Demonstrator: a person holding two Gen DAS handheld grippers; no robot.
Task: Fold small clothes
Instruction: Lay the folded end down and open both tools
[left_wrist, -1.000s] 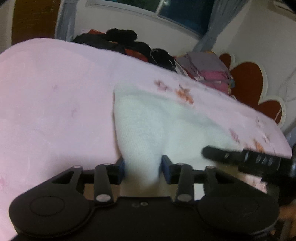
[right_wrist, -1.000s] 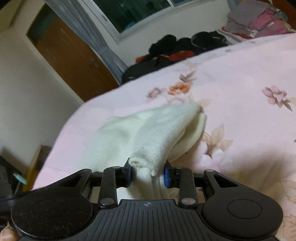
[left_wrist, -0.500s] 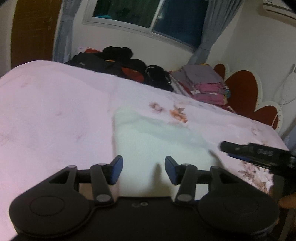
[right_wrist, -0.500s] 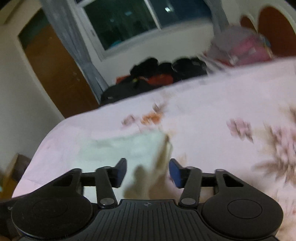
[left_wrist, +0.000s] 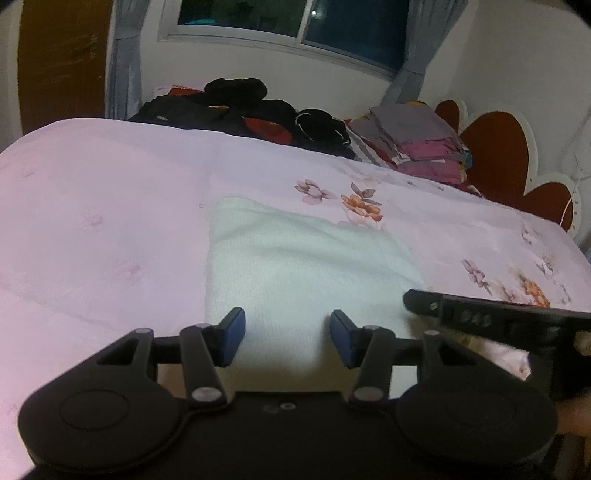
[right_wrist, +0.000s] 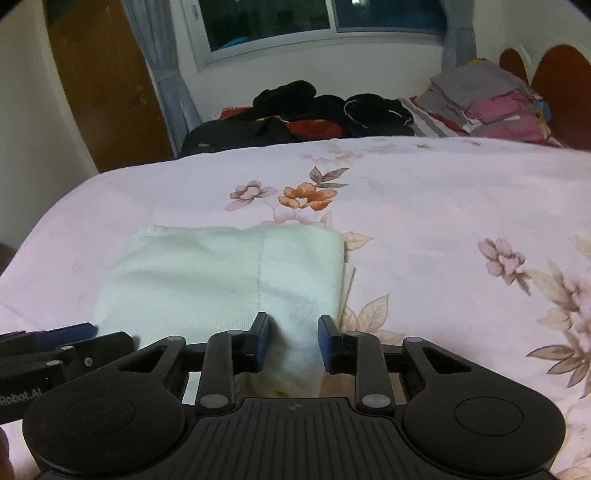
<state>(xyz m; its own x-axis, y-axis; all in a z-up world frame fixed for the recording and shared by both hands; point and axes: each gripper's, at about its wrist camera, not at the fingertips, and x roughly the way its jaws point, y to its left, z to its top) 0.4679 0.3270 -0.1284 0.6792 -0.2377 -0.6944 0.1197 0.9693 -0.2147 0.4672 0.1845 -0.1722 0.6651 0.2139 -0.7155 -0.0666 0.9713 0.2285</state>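
Change since earlier frame: white knit garment (left_wrist: 295, 266), then lifted and pinched at both ends, now lies flat and folded; both tools have let go
Left gripper (left_wrist: 286, 338): jaws spread, have just been opening; nothing pinched, the near cloth edge lies below and between the pads, released so the fold can settle
White knit garment: on the pink floral bedspread (left_wrist: 110, 206), a neat rectangle with a doubled right edge
Right gripper (right_wrist: 291, 341): jaws have just been closing around the near right corner, pads apart from the cloth; likely to tidy or take the next fold
Background: dark clothes pile (right_wrist: 314, 110), folded stack (right_wrist: 487, 99), well apart, apparently awaiting and done
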